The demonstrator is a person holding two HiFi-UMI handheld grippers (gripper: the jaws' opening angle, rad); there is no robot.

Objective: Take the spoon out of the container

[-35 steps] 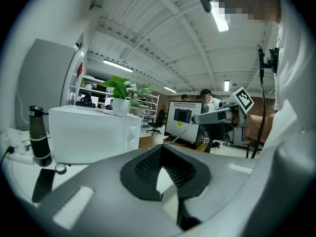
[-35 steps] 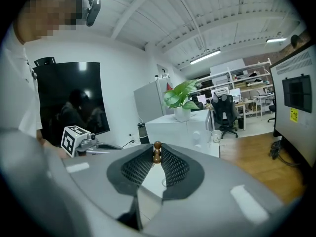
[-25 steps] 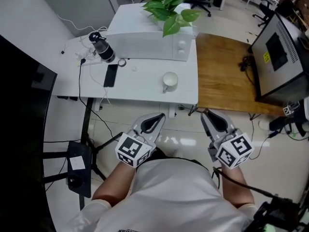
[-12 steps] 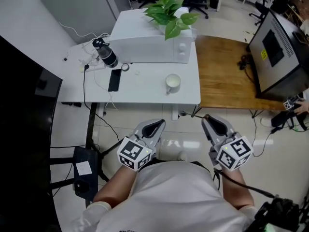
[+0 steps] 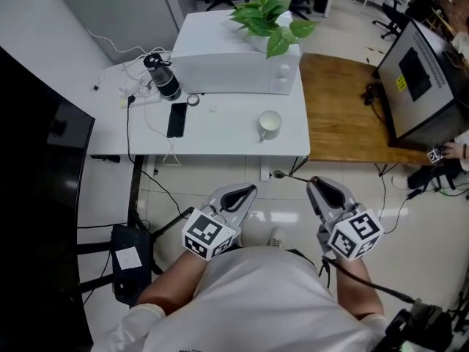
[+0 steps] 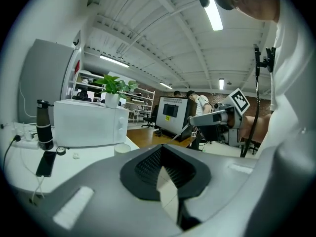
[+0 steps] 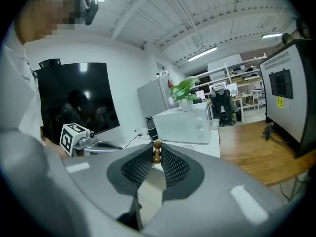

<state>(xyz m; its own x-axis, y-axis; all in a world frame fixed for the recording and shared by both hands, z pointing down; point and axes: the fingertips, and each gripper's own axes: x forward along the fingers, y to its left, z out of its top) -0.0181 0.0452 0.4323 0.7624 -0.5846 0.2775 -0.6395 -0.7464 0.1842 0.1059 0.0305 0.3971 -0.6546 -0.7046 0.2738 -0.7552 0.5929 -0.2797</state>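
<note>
My right gripper (image 5: 315, 183) is shut on a thin metal spoon (image 5: 287, 174). The spoon's brown beaded handle end (image 7: 157, 152) stands pinched between the jaws, and its bowl sticks out to the left over the floor. The white cup (image 5: 270, 124) sits apart on the white table (image 5: 220, 134), near its right front edge. In front of the table my left gripper (image 5: 248, 191) is shut with nothing in it. Both grippers hang over the tiled floor, close to the person's body. In the left gripper view the cup (image 6: 122, 148) shows just beyond the shut jaws.
A white microwave (image 5: 234, 70) with a potted plant (image 5: 272, 15) on top stands at the back of the table. A black bottle (image 5: 163, 76), a phone (image 5: 176, 119) and cables lie to the left. A wooden desk (image 5: 344, 112) adjoins on the right.
The head view has drifted, so the table now sits a little lower and further right. Both grippers stay shut and have hardly moved, with the spoon still in the right one.
</note>
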